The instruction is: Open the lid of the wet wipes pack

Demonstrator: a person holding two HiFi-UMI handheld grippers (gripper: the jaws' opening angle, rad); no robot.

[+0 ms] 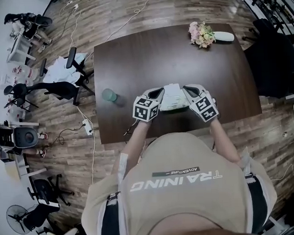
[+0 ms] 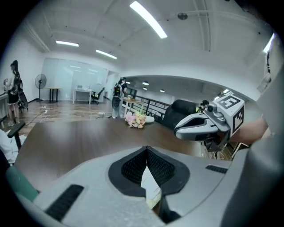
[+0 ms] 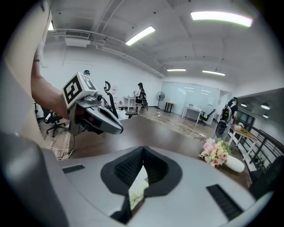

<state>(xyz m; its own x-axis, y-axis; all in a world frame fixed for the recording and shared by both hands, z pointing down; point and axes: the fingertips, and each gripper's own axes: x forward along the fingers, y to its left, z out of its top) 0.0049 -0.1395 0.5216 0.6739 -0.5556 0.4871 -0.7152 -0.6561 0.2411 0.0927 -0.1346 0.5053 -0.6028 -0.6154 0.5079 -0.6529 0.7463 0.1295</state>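
Observation:
The wet wipes pack (image 1: 173,97), white with a pale green print, hangs above the near edge of the dark table (image 1: 135,57). My left gripper (image 1: 159,96) is shut on its left end and my right gripper (image 1: 186,92) is shut on its right end. In the left gripper view the jaws (image 2: 147,150) meet at the tips, with a sliver of the pack (image 2: 149,188) pinched behind them. The right gripper view shows the same: its jaws (image 3: 143,150) are shut on a strip of the pack (image 3: 136,188). The pack's lid is hidden from me.
A teal cup (image 1: 109,95) stands at the table's left side. A bunch of pink flowers (image 1: 202,34) in a white vase (image 1: 224,36) lies at the far right corner. Office chairs (image 1: 64,86) stand left of the table, a black seat (image 1: 275,62) to its right.

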